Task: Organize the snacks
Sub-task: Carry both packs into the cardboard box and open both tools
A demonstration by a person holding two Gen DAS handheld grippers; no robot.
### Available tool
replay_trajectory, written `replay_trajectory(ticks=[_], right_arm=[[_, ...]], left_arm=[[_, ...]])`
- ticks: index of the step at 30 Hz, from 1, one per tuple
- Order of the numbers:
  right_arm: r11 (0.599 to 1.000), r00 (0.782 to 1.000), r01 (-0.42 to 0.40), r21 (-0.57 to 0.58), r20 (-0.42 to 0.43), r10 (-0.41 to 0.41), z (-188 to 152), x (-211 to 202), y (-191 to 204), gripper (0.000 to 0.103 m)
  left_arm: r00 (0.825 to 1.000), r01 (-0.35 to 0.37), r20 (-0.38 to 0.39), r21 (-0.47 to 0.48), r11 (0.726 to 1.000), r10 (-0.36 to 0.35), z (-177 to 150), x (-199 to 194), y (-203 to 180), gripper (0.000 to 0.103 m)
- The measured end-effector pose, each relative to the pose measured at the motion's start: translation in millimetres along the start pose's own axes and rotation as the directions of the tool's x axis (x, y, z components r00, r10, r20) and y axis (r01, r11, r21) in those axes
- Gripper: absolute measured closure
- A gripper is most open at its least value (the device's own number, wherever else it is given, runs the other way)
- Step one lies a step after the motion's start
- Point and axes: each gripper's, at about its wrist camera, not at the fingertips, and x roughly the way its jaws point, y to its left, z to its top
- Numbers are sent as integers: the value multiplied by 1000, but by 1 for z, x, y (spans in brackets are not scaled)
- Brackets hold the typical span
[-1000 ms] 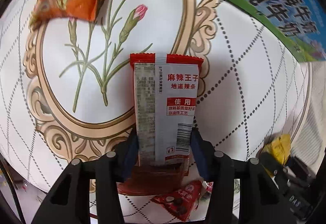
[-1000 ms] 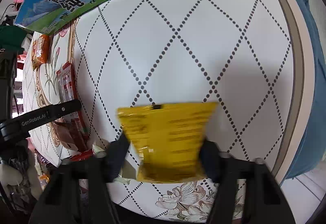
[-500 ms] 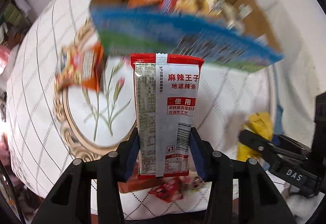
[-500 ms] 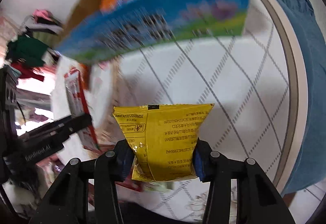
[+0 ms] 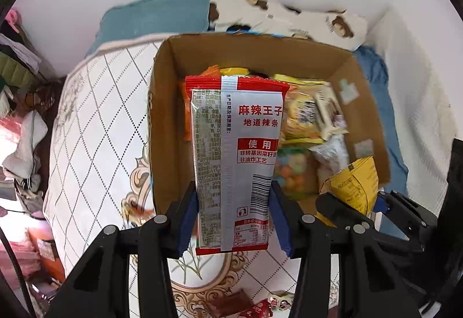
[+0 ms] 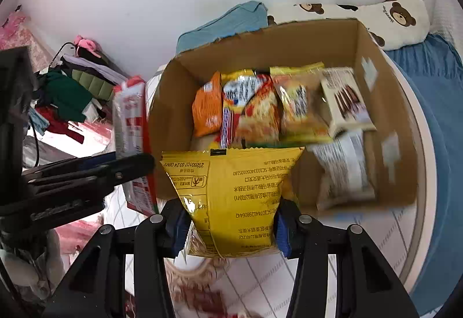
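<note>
Between your left gripper [image 5: 234,219] fingers sits one clamped red-and-silver packet [image 5: 235,162]; your right gripper [image 6: 230,227] grips one yellow packet [image 6: 231,199], both over the cardboard box [image 6: 385,104] (holding about six snacks [image 6: 260,109]).

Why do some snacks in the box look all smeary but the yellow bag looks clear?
Right wrist view: the yellow bag stays sharp, clamped in the right hand-held gripper, while the cardboard box and its white packets smear with motion blur. Left wrist view: the red-and-silver packet is crisp; the box snacks behind are soft, and the fisheye bends the edges.
</note>
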Motion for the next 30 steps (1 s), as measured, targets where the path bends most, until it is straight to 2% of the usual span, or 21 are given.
replay_trajectory(ticks=[6, 9, 13, 14, 15, 16, 17, 20, 23, 30], right_arm=[[1000, 999, 16, 13, -43, -15, 32, 45, 4, 53], [1000, 996, -4, 25, -85, 6, 36, 63, 3, 53], [995, 985, -74, 63, -154, 83, 37, 88, 0, 51], [993, 978, -89, 78, -181, 102, 35, 94, -2, 47], [991, 972, -98, 91, -204, 115, 35, 100, -3, 27], [991, 967, -96, 98, -225, 116, 33, 104, -5, 15], [992, 966, -89, 95, -233, 109, 32, 107, -6, 5], [995, 964, -67, 79, -251, 85, 32, 111, -8, 5], [997, 968, -40, 66, -243, 55, 33, 108, -12, 5], [995, 976, 95, 39, -201, -85, 29, 83, -35, 5]], left_arm=[[991, -63, -122, 8, 998, 63, 25, 48, 13, 58], [982, -65, -176, -4, 998, 64, 32, 68, 21, 58], [971, -57, -233, -8, 998, 54, 33, 79, 26, 55], [967, -55, -251, -14, 998, 50, 31, 81, 27, 52], [964, -51, -262, -24, 998, 43, 30, 83, 29, 51], [964, -52, -263, -33, 998, 42, 30, 84, 30, 50], [965, -53, -261, -40, 998, 40, 30, 84, 32, 42], [967, -13, -255, -76, 997, -6, 30, 84, 36, 28], [974, -34, -228, -53, 998, 21, 29, 78, 30, 16], [980, -35, -197, -73, 997, 20, 17, 72, 24, 16]])
